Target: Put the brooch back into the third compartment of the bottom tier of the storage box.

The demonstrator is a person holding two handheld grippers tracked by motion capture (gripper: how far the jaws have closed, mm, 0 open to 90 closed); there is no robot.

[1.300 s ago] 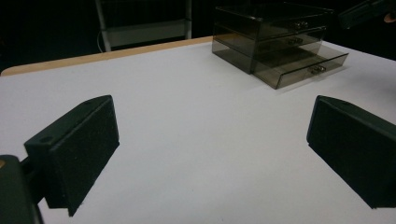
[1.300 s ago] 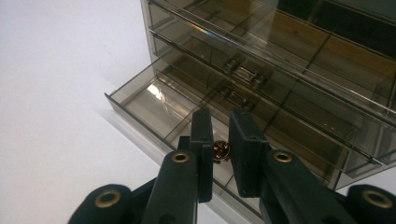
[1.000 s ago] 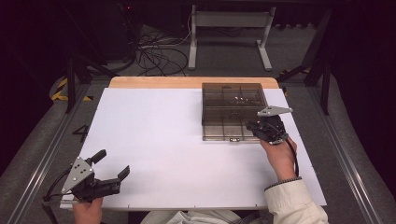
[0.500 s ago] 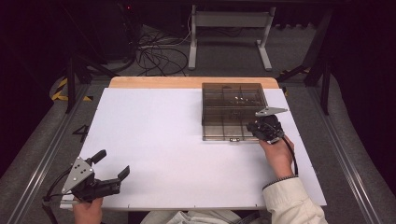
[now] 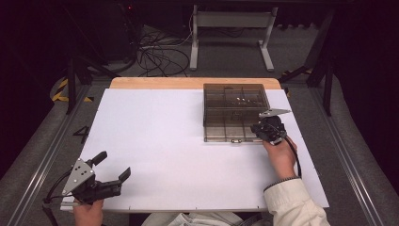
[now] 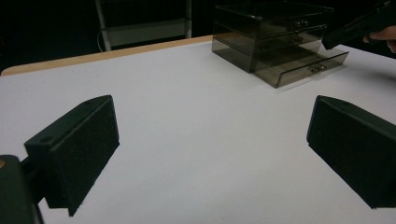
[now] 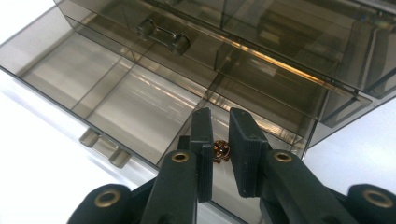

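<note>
A smoky see-through drawer box (image 5: 235, 101) stands at the back right of the white table (image 5: 179, 141), its bottom drawer (image 5: 226, 132) pulled out. My right gripper (image 5: 259, 127) hangs over the right end of that drawer. In the right gripper view its jaws (image 7: 219, 116) stand close together on a small copper-coloured piece (image 7: 221, 150) above the drawer's compartment (image 7: 140, 112). My left gripper (image 5: 114, 165) rests near the front left corner, open, with nothing between its pads (image 6: 74, 149). The left gripper view shows the box (image 6: 275, 37) and the right gripper (image 6: 355, 25) far off.
The drawers have small handles (image 7: 163, 35). A wooden strip (image 5: 193, 83) edges the table's far side. Cables (image 5: 160, 52) and a metal frame (image 5: 230, 28) lie on the floor beyond. Bare white surface spreads between the two grippers.
My right gripper has shifted slightly left and nearer, settling over the open drawer's right end. The left gripper has not moved.
</note>
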